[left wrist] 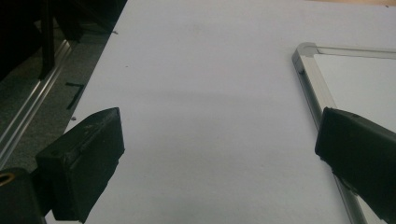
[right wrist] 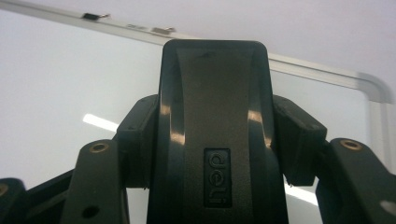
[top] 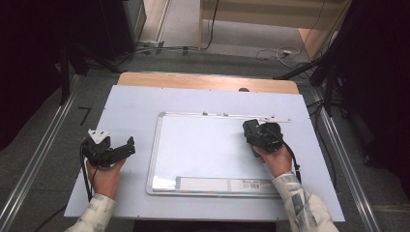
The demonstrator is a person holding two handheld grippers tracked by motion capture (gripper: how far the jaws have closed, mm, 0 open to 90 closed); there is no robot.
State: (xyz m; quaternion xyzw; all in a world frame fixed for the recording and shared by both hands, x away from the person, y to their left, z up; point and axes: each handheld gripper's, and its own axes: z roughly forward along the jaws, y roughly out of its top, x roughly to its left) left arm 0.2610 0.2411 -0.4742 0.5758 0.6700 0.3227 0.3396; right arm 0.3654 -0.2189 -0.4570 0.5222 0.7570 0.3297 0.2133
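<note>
Two grippers in play, only one loaded. Right gripper (top: pixel 255 137) has its fingers closed on a black plastic whiteboard eraser with a moulded "deli" logo (right wrist: pixel 215 140); the right gripper view shows a finger (right wrist: pixel 299 140) pressed on each long side of the eraser's grip, so it sits square and centred between them. That side-on clamp makes sense: the handle's waist is the narrowest part, and it leaves the wiping face free underneath.

Eraser sits over the upper right part of the rectangular white whiteboard with a silver aluminium frame (top: pixel 153 159), just inside its top rail and near the rounded right corner (right wrist: pixel 373 88). Can't tell if the pad is touching the surface or just above it. Board looks clean, no marks visible. It lies flat in the middle of the pale grey desk (top: pixel 130 104), printed label strip along the near edge, so both hands reach it.

Left gripper (top: pixel 123 150) is parked on the desk just left of the board, fingers wide apart with nothing between them (left wrist: pixel 88 158). My read: idle, placed to pin the frame if the board slides during wiping.
</note>
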